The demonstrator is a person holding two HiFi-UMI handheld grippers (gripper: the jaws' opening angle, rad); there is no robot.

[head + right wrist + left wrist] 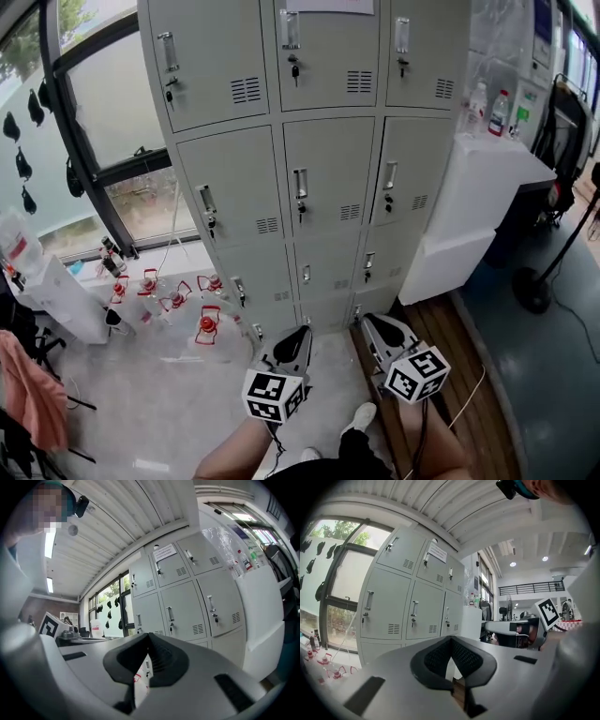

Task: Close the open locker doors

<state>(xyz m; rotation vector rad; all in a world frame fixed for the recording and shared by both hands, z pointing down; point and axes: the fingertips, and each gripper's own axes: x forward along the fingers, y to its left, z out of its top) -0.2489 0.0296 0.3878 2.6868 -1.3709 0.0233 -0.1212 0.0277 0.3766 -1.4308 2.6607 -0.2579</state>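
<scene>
The grey locker bank (pixel 319 178) fills the upper middle of the head view, and every door I can see lies flush, with its handle and key in place. Both grippers are held low in front of it, well short of the doors. My left gripper (pixel 300 334) is shut with nothing in it, and my right gripper (pixel 372 324), beside it, is also shut and empty. The lockers (pixel 412 606) lie beyond the closed tips of the left gripper (pixel 451 641) in the left gripper view. The right gripper view shows the lockers (pixel 187 602) past the shut right gripper (pixel 149 637).
A white counter (pixel 487 178) with bottles (pixel 499 112) stands to the right of the lockers. Several red-capped water jugs (pixel 206 328) sit on the floor at the left, under the window (pixel 103 112). A black fan base (pixel 534 286) stands at the right. The person's shoe (pixel 361 417) shows below.
</scene>
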